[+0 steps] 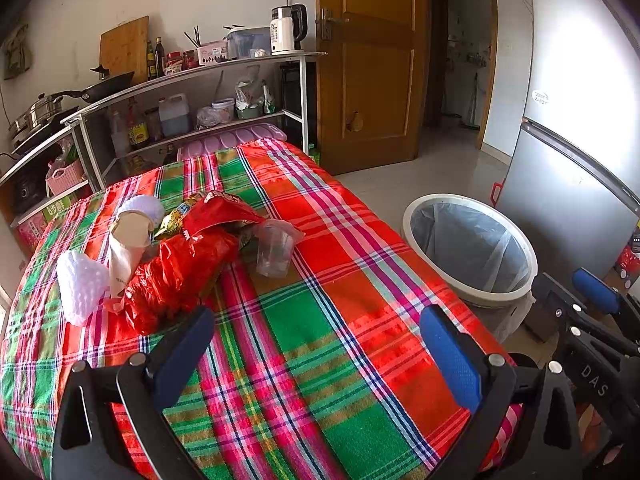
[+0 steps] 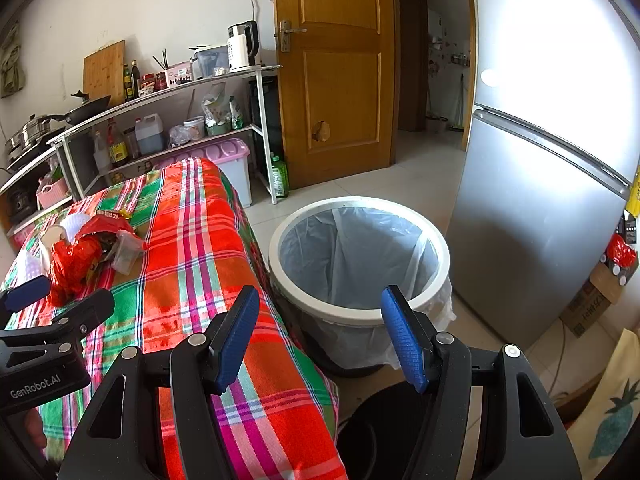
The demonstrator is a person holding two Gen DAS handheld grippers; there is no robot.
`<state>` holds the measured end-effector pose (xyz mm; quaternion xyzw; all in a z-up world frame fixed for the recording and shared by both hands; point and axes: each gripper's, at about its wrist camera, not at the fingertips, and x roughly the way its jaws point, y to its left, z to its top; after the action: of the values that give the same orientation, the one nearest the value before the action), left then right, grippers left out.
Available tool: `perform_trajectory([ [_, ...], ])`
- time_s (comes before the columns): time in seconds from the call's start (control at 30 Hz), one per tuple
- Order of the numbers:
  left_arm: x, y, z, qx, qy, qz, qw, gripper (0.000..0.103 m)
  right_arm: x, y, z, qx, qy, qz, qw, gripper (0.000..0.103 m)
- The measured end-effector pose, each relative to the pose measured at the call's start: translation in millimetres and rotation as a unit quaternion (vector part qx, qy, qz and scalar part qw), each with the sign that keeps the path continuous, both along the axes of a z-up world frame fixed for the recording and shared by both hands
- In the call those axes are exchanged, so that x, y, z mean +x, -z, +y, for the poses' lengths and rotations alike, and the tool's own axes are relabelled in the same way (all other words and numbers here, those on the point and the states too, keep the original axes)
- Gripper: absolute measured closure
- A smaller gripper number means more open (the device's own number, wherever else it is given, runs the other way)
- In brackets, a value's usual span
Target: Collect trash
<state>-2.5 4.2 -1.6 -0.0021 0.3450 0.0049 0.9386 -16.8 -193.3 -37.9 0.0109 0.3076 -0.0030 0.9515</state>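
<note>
The cloth [image 1: 320, 340] hides the table under it fully. The red bag [image 1: 180, 264] covers part of the gold wrapper [image 1: 172, 222], and its print is too small to read. The bin [image 2: 352, 308] bottom is hidden by its liner [image 2: 352, 256]. The fridge [image 2: 540, 220] top is lost in glare. Shelf [image 1: 192, 76] labels are unreadable. The left gripper [image 2: 60, 300] is cut by the picture's left edge in the right wrist view.

Left wrist view – sits low over near end of plaid-covered table [image 1: 320, 280], faces along it toward trash pile [image 1: 180, 256] and kitchen shelf [image 1: 192, 76]; bin [image 1: 472, 248] off to right. Right wrist view – sits beside table's right edge, close above bin [image 2: 360, 256], faces door [image 2: 332, 72] and fridge [image 2: 540, 200]. Shared: table [image 2: 192, 240], pile [image 2: 80, 256], bin, shelf [image 2: 160, 92], door [image 1: 368, 64], fridge [image 1: 572, 184]; each view catches other gripper at frame edge.
</note>
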Motion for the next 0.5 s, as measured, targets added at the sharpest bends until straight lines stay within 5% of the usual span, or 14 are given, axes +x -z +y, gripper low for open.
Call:
perform_trajectory([
  [0.5,-2.4,-0.3,1.6,-0.001,-0.001,0.001,1.0,0.0,-2.8,-1.7,0.3,-0.001,-0.001,0.0,1.0,0.039],
])
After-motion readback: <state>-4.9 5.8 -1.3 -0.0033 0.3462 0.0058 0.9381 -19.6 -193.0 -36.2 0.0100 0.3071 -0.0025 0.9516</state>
